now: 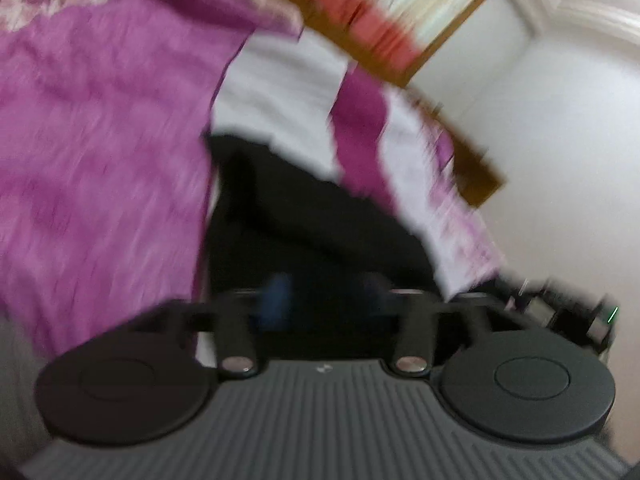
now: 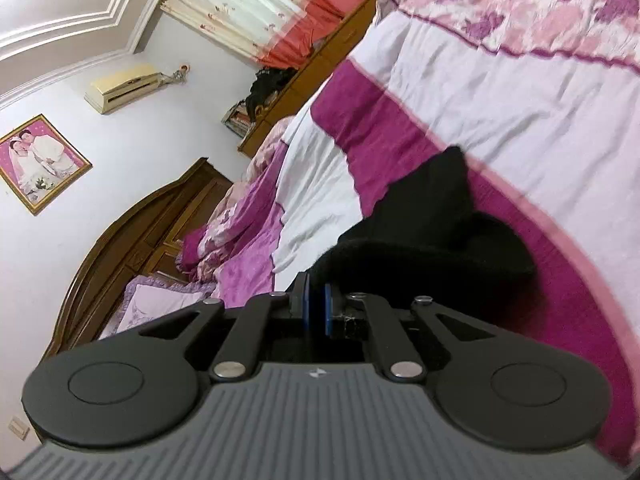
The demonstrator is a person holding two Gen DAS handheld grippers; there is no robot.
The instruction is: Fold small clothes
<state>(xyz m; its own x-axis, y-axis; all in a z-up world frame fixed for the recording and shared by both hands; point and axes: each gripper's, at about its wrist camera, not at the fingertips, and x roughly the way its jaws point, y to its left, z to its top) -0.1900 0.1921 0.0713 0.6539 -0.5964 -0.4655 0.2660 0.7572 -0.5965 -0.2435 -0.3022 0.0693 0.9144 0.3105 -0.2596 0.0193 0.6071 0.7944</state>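
Clearly soft, light and floppy, the black garment (image 2: 424,232) droops over the magenta bedspread (image 2: 400,128), right gripper (image 2: 316,300) clamped on its edge, left gripper (image 1: 324,300) apparently released, blurred; best pinched at corners.

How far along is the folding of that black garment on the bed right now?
Done: nothing looks neatly folded yet. In hand: the right gripper pinches an edge of the black garment, lifting it off the bed cover. The left gripper is open, holding nothing. Left: laying it flat and finishing the fold.
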